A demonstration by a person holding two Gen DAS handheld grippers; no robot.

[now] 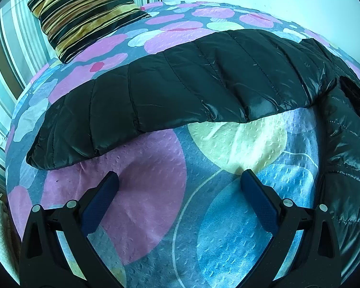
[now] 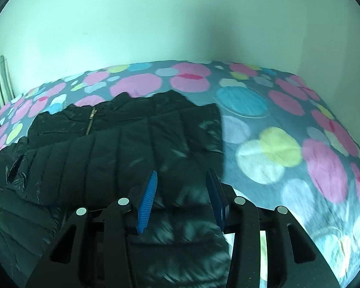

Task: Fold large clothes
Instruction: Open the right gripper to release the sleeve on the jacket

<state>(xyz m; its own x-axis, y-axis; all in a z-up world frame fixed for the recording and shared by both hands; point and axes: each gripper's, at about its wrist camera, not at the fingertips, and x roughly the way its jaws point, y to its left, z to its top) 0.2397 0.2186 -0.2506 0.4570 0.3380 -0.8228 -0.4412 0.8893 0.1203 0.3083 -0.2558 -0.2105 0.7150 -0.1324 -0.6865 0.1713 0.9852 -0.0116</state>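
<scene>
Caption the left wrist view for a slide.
Open left tongs hover over the dotted bedspread, facing a black puffer jacket's outstretched sleeve; striped cushion behind.

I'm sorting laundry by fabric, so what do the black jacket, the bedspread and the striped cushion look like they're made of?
Black puffer jacket: probably nylon or polyester shell, glossy, stitched into padded channels.
Bedspread: looks like a matte woven or quilted fabric, printed with circles, its surface dimpled.
Striped cushion: possibly velvet or velour; soft sheen across its stripes.
</scene>
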